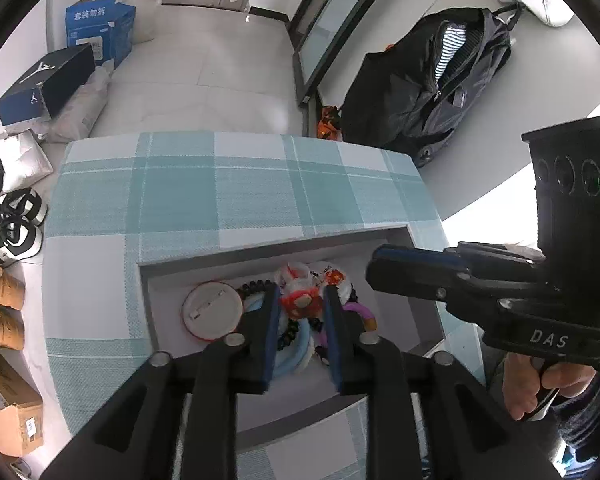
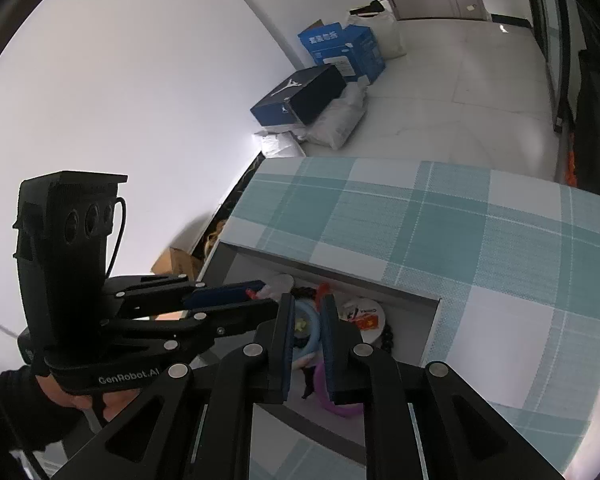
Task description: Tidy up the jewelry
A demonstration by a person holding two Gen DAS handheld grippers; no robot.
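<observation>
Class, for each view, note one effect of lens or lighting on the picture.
Left wrist view: fisheye bends the checked tabletop edges, and glare whitens the floor. Right wrist view: the wall curves, dark corners vignette.

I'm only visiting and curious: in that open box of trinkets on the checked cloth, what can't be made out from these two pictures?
- Black bead string: left view, mostly hidden by the left tongs.
- Purple ring: right view, partly behind the right tongs.
- Round white badge: back showing, front unseen.
- Badge print: too small to read.
</observation>
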